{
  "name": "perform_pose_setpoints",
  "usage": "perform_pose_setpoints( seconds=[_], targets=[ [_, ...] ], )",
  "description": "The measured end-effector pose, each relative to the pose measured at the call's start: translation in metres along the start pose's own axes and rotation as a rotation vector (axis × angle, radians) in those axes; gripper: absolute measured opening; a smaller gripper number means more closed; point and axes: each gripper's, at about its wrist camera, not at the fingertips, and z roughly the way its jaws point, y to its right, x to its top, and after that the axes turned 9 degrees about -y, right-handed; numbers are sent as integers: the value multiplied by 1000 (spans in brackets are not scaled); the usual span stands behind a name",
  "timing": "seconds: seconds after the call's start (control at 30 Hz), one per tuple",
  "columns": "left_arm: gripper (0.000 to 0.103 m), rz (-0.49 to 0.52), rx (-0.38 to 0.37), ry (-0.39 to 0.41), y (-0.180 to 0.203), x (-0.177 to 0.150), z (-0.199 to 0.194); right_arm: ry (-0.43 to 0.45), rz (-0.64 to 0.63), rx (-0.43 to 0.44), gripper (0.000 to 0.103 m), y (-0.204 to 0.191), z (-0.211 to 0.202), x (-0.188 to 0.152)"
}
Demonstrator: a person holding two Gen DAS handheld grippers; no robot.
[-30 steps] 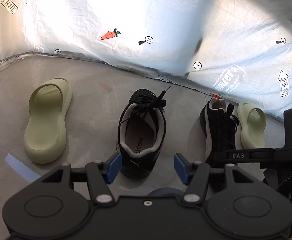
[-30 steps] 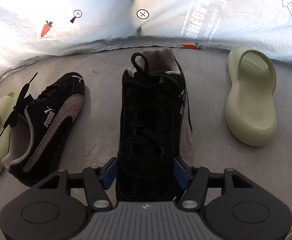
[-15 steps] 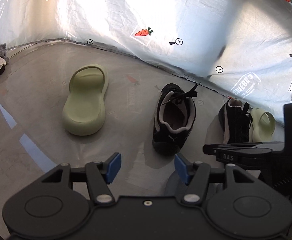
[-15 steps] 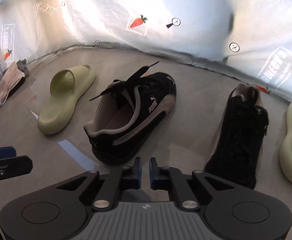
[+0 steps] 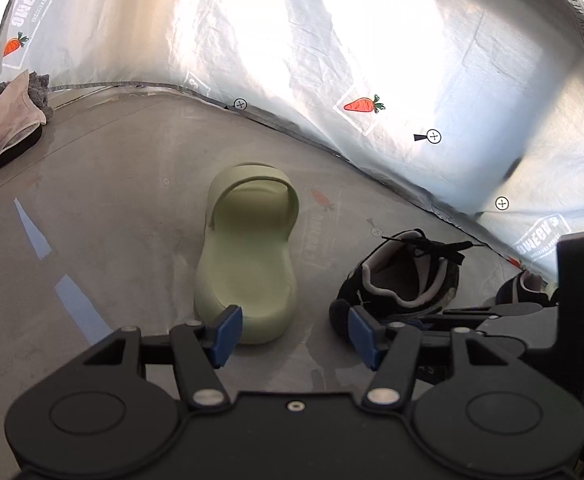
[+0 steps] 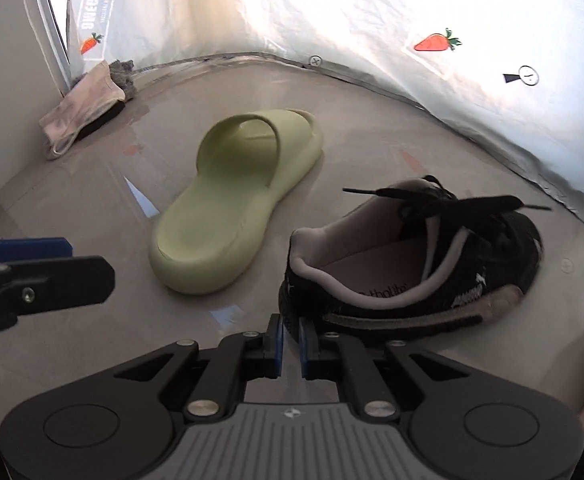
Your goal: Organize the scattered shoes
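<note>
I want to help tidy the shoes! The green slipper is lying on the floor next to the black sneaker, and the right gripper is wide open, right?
Almost. The right gripper is shut, not wide open: the right wrist view shows its blue pads nearly together with nothing between them. The rest holds: the green slipper lies on the floor beside the black sneaker.

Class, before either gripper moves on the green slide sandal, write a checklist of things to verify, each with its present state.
1. Left gripper open: ok.
2. Left gripper empty: ok.
3. Green slide sandal upright on its sole: ok.
4. Sandal apart from the black sneaker: ok.
5. Right gripper shut and empty: ok.
6. Left pads already around the sandal's heel: cannot tell.
</note>
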Motion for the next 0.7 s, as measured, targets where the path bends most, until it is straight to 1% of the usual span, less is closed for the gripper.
perform_pose_setpoints(
  seconds=[0.07, 0.1, 0.13, 0.17, 0.2, 0.23, 0.27, 0.3, 0.43, 0.53, 0.6, 0.63, 0.67, 0.7],
  targets=[
    [60, 9, 8, -2, -4, 7, 10, 9, -26, 89, 15, 12, -8, 8],
    [60, 13, 10, -5, -5, 9, 14, 16, -58, 113, 21, 17, -15, 10],
    [60, 14, 12, -11, -6, 11, 18, 27, -105, 121, 36, 21, -24, 9],
    [60, 10, 13, -18, -7, 12, 24, 40, -158, 106, 50, 25, -33, 9],
    [60, 4, 12, -25, -8, 14, 29, 55, -218, 64, 80, 30, -40, 8],
    [60, -1, 10, -32, -9, 15, 34, 71, -278, 23, 94, 34, -47, 7],
    [60, -6, 10, -39, -9, 15, 39, 86, -338, -19, 94, 38, -55, 6],
    [60, -8, 12, -44, -8, 16, 43, 82, -396, -48, 94, 43, -57, 8],
    [60, -5, 24, -56, -4, 17, 53, -25, -628, -97, 94, 59, -41, 24],
    [60, -2, 30, -61, -1, 16, 55, -103, -917, -138, 94, 51, -11, 27],
    [60, -2, 30, -68, 0, 15, 54, -148, -1078, -144, 95, 46, 6, 28],
    [60, 0, 30, -73, 0, 14, 54, -171, -1159, -147, 98, 44, 15, 29],
    [60, 5, 31, -79, 1, 13, 53, -195, -1219, -137, 100, 42, 22, 31],
    [60, 10, 33, -84, 2, 12, 53, -216, -1246, -116, 100, 42, 27, 34]
  ],
)
